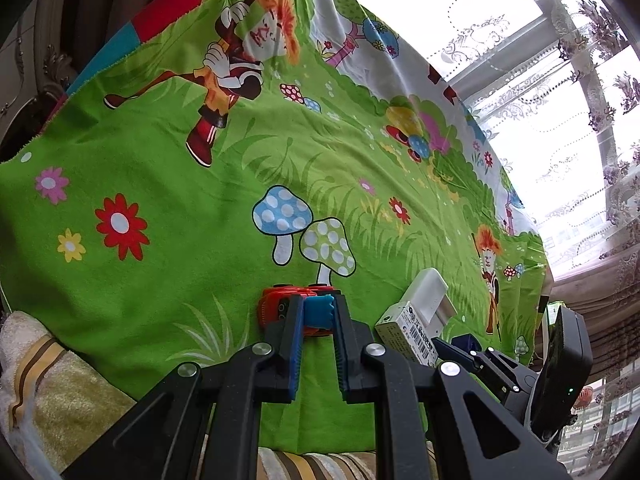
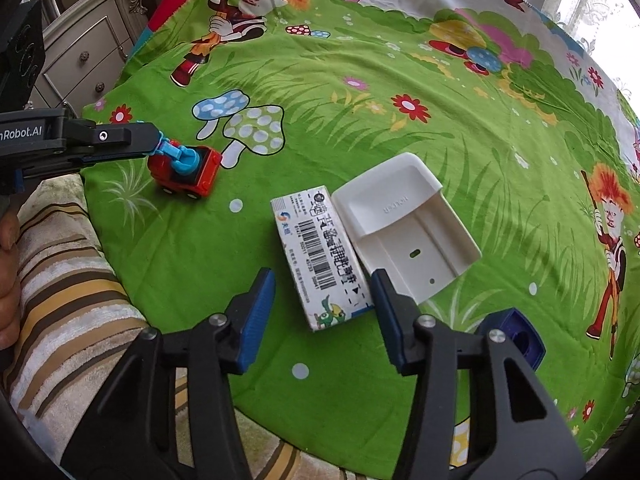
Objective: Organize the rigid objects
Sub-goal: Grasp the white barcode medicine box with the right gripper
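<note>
Right gripper (image 2: 324, 316) hangs at the lower centre of its view with jaws apart, straddling the near end of the barcoded carton (image 2: 320, 260), pads not yet touching it; no earlier view shows us more. We judge the step is to grasp this carton: we should centre both pads on its long sides before squeezing, since the white plastic tray (image 2: 404, 224) lies touching its right side and may snag. Left gripper (image 1: 318, 320) is clamped on the blue arm of the red toy truck (image 2: 184, 172) at left. Open green cloth (image 2: 400, 120) lies beyond; the striped towel (image 2: 60, 280) edge sits close at lower left.
</note>
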Demonstrator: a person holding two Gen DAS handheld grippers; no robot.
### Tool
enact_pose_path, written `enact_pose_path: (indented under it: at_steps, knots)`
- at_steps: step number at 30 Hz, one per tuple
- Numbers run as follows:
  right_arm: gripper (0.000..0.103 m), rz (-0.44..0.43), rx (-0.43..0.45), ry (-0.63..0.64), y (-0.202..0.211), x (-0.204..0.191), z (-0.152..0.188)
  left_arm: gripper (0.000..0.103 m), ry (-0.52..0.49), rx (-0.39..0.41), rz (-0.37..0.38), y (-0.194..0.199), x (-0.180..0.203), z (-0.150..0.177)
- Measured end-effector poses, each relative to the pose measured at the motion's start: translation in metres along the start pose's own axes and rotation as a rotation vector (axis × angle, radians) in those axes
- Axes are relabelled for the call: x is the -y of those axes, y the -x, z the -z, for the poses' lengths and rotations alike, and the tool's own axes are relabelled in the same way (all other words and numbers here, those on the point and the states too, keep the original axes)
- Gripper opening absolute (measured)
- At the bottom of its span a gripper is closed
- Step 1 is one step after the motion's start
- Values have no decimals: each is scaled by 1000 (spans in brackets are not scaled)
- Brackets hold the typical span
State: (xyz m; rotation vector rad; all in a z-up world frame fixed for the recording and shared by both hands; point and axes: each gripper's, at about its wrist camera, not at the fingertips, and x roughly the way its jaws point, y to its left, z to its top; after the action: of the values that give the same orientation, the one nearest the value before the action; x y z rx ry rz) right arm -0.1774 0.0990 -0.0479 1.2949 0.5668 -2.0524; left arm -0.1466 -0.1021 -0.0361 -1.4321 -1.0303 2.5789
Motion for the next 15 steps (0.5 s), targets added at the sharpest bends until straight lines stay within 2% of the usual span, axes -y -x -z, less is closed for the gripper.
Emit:
enact_pose_path:
  at_steps: [6, 10, 11, 12, 13, 15]
  knots:
    - [53, -32, 1, 9, -2, -9, -6, 15, -5, 7, 3, 1, 1, 1]
    - [53, -24, -7, 29, -8, -16, -11, 15, -11, 11, 2, 3, 2, 2]
    - [52, -19, -9, 34, -9, -17, -12, 15, -11, 13, 2, 3, 2, 2]
    - [41, -10, -14, 37, -10, -18, -12, 15, -12, 13, 3, 3, 2, 2]
    - [38, -7, -17, 37, -10, -18, -11, 15, -13, 14, 3, 3, 3, 2]
    - [38, -6, -13, 27, -8, -17, -11, 15, -20, 14, 3, 4, 4, 3]
